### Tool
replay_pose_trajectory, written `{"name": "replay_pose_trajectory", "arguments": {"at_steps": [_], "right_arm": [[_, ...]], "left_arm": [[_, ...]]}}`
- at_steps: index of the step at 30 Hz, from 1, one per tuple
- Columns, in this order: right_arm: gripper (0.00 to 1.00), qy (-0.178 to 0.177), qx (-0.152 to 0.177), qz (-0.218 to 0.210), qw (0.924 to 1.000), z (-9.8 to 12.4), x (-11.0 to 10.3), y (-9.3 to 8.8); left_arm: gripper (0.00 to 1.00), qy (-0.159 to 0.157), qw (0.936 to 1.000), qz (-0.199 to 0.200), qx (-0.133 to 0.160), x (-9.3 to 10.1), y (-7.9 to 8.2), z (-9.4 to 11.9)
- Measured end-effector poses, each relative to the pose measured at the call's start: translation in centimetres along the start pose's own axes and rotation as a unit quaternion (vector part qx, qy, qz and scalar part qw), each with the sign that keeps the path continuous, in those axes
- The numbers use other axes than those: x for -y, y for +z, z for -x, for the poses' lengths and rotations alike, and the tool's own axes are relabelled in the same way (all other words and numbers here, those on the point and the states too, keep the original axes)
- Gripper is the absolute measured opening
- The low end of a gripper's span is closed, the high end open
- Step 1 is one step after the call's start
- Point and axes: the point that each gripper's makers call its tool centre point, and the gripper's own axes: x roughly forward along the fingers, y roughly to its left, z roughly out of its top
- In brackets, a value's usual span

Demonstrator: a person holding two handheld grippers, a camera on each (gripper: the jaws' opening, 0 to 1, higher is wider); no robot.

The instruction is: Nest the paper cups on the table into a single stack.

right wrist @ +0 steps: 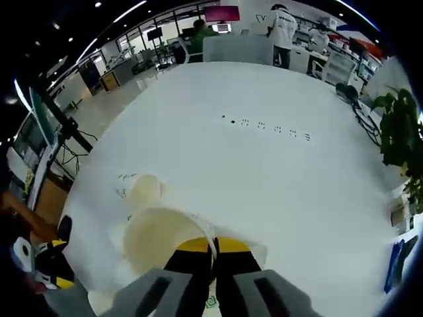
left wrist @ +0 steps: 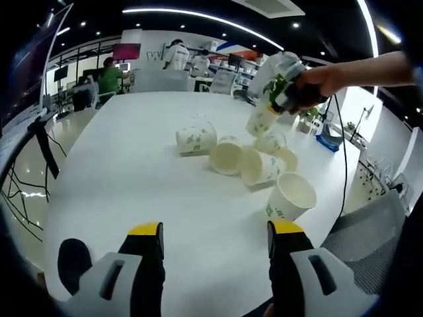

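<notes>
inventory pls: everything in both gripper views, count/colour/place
paper cups: about seven, white with green print; about five lying on their sides mid-table, one nearer the left gripper, one lifted above them in the right gripper
table: one, white, large
small dark marks: a short row on the tabletop, right gripper view
chair: one, grey, at the table edge by the cups
potted plant: one, green, beyond the table
people: about three, far end of the room
left gripper: fingers yellow-tipped, apart, over bare table
right gripper: yellow-tipped fingers either side of a cup's wall
</notes>
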Motion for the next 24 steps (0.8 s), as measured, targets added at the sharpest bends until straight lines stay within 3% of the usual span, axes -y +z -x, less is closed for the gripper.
{"name": "replay_pose_trajectory", "arguments": {"at_steps": [2,11,15,20,24], "right_arm": [[0.0,-0.003,-0.003,0.004,1.0,-0.4,0.4,-0.3],[0.0,-0.002,0.0,0.03,0.9995,2.7,0.0,-1.5],[0.0,0.0,-0.004,0.056,0.9984,5.1,-2.4,-2.9],[0.0,0.009,0.0,0.064,0.9979,5.4,-2.8,-3.0],[0.0,0.022,0.0,0.084,0.9962,6.6,-5.0,-3.5]], "left_arm": [[0.62,-0.003,1.0,-0.001,0.001,0.1,0.1,0.0],[0.62,-0.013,0.9998,-0.012,0.002,0.5,0.0,-0.3],[0.63,-0.02,0.9997,-0.015,0.002,0.8,0.0,-0.3],[0.63,-0.026,0.9995,-0.017,0.003,0.9,-0.1,-0.5],[0.63,-0.028,0.9995,-0.016,0.005,0.8,-0.1,-0.5]]}}
